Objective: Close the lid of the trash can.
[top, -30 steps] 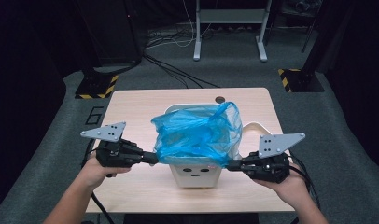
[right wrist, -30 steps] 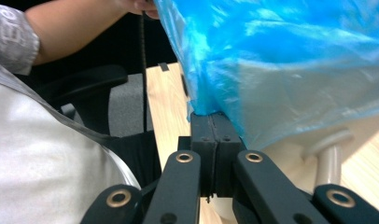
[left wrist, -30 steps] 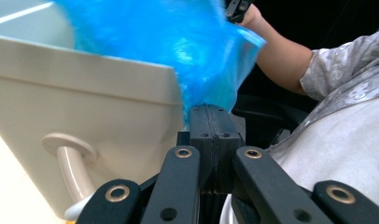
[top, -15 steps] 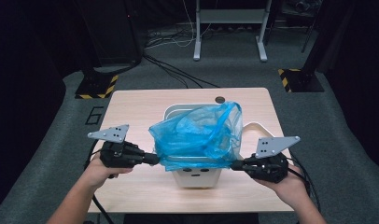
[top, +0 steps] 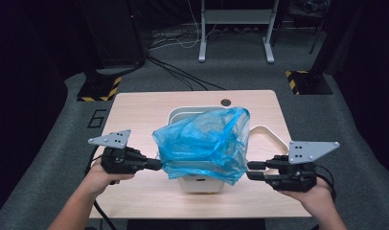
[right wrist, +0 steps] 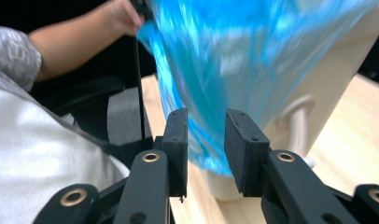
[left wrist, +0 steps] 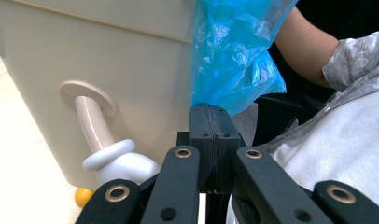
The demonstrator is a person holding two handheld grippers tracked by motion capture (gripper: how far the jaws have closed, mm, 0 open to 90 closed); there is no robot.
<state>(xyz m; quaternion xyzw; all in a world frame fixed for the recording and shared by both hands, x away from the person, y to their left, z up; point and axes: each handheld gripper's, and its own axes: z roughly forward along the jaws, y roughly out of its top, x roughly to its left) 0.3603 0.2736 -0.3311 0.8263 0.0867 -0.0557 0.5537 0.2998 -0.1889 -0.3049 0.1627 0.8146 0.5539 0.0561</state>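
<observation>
A cream bin (top: 202,184) stands in the middle of the wooden table (top: 135,110), with a blue plastic bag (top: 202,143) draped over its top and front. My left gripper (top: 159,164) is shut on the bag's left edge; in the left gripper view the closed jaw tips (left wrist: 210,116) pinch the blue film (left wrist: 234,56) beside the bin's wall (left wrist: 108,56). My right gripper (top: 250,170) sits just right of the bag. Its jaws have just been opening and stand parted (right wrist: 206,126). The bag (right wrist: 253,51) hangs loose at the gap, and no pad presses on it.
A cream loop-shaped part (top: 271,136) lies on the table right of the bin. A round hole (top: 225,102) is near the table's far edge. Beyond the table a metal stand (top: 235,28) and cables sit on grey carpet. The person's torso is close behind both grippers.
The right gripper's jaws have parted and let go of the bag's right edge, and that hand has shifted right. The bag has settled lower over the bin. The left gripper keeps its grip.
</observation>
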